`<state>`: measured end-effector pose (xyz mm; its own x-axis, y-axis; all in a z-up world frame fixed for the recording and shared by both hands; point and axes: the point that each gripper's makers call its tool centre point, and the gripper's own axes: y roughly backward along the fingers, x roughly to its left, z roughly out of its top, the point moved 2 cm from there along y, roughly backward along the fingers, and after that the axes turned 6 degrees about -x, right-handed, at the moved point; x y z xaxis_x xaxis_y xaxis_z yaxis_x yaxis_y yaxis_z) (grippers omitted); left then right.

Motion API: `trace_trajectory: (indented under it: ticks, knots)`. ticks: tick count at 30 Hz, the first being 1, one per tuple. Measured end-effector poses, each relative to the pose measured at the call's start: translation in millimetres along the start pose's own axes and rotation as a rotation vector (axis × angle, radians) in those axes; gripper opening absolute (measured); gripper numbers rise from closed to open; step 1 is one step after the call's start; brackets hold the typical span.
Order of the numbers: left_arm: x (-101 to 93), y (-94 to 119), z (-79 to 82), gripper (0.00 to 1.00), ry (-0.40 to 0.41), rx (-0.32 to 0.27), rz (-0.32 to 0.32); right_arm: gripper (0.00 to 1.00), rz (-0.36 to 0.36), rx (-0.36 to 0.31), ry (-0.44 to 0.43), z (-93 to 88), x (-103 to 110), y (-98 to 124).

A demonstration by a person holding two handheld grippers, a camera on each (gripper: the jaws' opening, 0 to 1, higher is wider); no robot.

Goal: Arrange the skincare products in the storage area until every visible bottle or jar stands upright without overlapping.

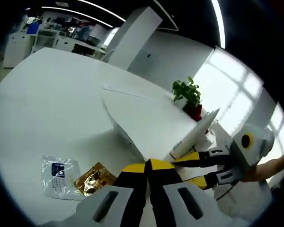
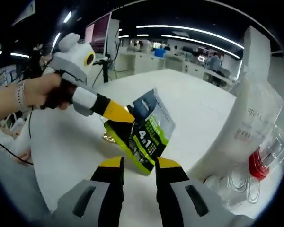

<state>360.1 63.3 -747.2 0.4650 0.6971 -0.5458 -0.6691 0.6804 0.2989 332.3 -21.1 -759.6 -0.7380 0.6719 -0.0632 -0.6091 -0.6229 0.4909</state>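
Observation:
A green and black pouch (image 2: 149, 130) printed "4 in 1" hangs above the white table (image 2: 199, 104). My left gripper (image 2: 119, 115) comes in from the left of the right gripper view and is shut on the pouch's upper left edge. In the left gripper view its jaws (image 1: 147, 165) are pressed together at the corner of a broad pale sheet (image 1: 146, 118), which looks like the pouch's back. My right gripper (image 2: 139, 165) is open, and the pouch's lower corner sits between its yellow tips. The right gripper (image 1: 189, 170) also shows with its jaws apart.
A clear organiser (image 2: 262, 146) stands at the right with a white pack (image 2: 248, 118) and something red (image 2: 258, 165) inside. On the table lie a clear sachet (image 1: 60, 176) and a gold packet (image 1: 92, 178). A potted plant (image 1: 189, 94) stands behind. A hand (image 2: 42, 94) grips the left tool.

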Motion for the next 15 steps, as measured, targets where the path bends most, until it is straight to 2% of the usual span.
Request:
trace_trajectory:
  ticks: [6, 12, 13, 15]
  knots:
    - [-8.6, 8, 3.3, 0.00, -0.007, -0.018, -0.017, 0.24, 0.039, -0.018, -0.171, -2.8, 12, 13]
    - [-16.4, 17, 4.6, 0.00, 0.005, -0.043, -0.034, 0.28, 0.060, -0.030, -0.339, -9.7, 15, 26]
    - [-9.3, 9, 11.1, 0.00, 0.017, -0.050, -0.036, 0.28, 0.056, -0.036, -0.383, -11.6, 14, 28]
    - [-9.5, 10, 12.5, 0.00, 0.033, -0.058, -0.045, 0.28, 0.052, -0.037, -0.436, -15.7, 10, 29]
